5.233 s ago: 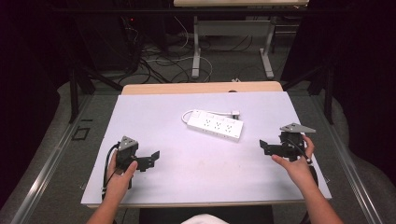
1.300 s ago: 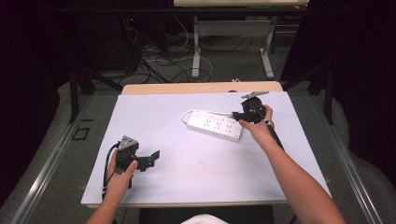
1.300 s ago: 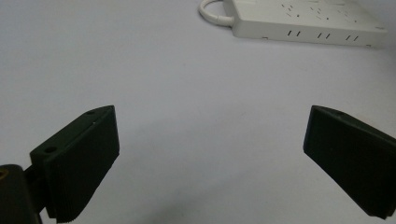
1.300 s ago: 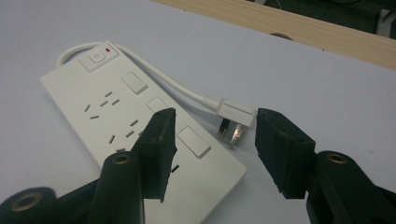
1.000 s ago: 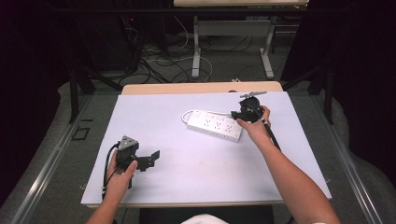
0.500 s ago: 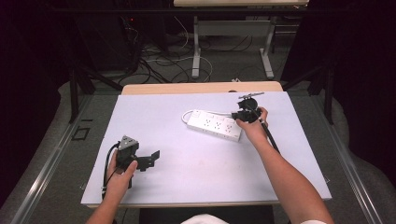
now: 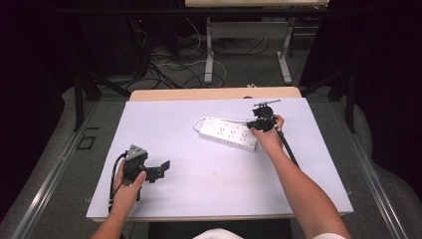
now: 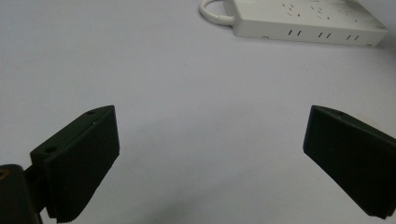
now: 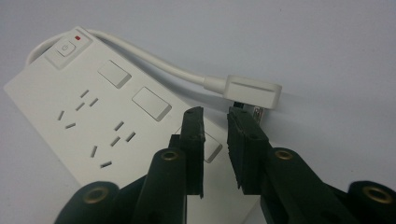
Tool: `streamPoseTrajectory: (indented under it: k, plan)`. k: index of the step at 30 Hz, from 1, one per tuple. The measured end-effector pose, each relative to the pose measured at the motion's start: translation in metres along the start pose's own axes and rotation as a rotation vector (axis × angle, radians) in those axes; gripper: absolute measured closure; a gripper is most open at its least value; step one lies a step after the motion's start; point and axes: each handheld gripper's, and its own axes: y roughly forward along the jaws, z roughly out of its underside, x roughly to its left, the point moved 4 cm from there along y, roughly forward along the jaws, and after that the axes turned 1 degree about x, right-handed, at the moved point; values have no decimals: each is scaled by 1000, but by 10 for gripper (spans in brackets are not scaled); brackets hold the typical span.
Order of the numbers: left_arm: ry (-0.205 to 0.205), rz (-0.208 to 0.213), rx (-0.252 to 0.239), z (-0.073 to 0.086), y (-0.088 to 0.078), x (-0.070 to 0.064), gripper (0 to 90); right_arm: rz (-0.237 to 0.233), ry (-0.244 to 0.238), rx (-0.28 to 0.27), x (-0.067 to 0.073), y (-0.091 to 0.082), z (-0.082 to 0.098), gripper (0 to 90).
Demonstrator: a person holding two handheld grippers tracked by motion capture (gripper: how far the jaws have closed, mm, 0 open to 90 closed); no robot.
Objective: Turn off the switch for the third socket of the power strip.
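White power strip mid-table, right gripper narrowly parted at its plug, left gripper wide over bare table.

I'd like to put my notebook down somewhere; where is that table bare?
The near middle of the table, between the left tongs and the person's right forearm, is bare. So is the far-left stretch beyond the left tongs. It is crowded far right, where the right tongs meet the power strip.
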Motion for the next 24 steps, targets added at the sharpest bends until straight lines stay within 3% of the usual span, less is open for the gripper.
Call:
streamPoseTrajectory:
  k: [16, 24]
  plan:
    - [0, 0, -1, 0, 0, 0, 37, -2, 50, 48, 0, 8, 5, 862]
    - [0, 0, 0, 0, 0, 0, 37, 1, 48, 52, -1, 7, 5, 900]
